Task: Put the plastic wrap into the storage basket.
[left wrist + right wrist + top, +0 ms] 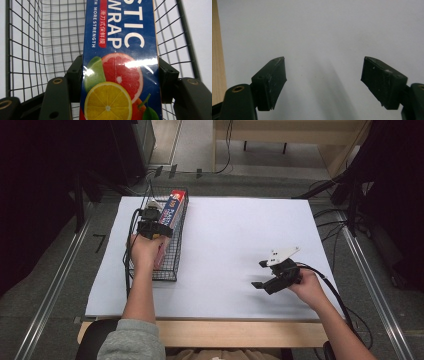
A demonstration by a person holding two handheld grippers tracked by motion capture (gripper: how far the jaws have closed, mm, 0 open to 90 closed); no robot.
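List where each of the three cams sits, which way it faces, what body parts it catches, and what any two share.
High view: above the person's side, facing forward and down on the white table; both forearms, left gripper, right gripper.
Left gripper view: rides the left gripper, faces into the wire basket; jaws clamp the plastic wrap box.
Right gripper view: rides the right gripper, faces bare table; jaws wide apart.
Shared: high and left gripper views both show basket and box.
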